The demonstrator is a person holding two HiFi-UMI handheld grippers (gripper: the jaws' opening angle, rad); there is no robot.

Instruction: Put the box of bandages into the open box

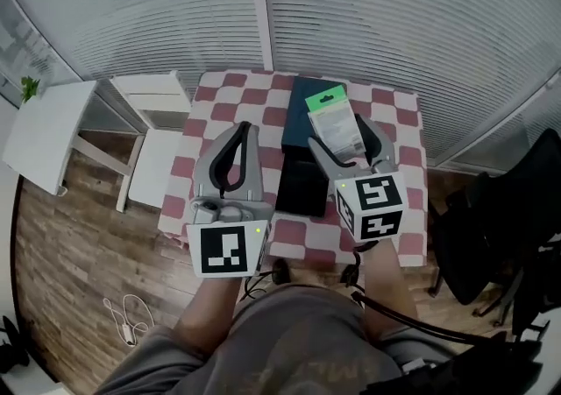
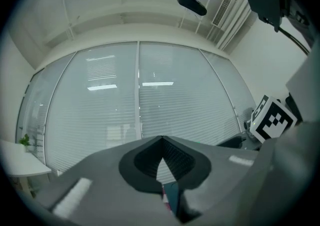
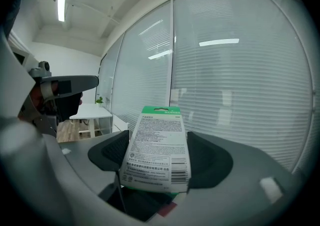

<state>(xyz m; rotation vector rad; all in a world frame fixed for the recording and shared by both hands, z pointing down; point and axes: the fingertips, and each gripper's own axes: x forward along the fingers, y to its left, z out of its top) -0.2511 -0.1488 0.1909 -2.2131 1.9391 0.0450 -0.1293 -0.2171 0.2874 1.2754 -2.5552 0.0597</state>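
The box of bandages (image 1: 333,122), a flat white pack with a green top, is held upright above the checkered table (image 1: 215,100). My right gripper (image 1: 340,132) is shut on it. In the right gripper view the bandage pack (image 3: 157,150) fills the space between the two dark pads, printed side toward the camera. Under it on the table lie a dark teal box (image 1: 300,109) and, nearer to me, a black box part (image 1: 301,187); I cannot tell which one is open. My left gripper (image 1: 242,130) hovers over the table's left half, shut and empty, and its tips meet in the left gripper view (image 2: 161,142).
A white side table (image 1: 48,135) and a white stool-like stand (image 1: 158,100) sit left of the table. A black chair (image 1: 513,209) stands at the right. Window blinds run along the far side. A white cable (image 1: 130,313) lies on the wooden floor.
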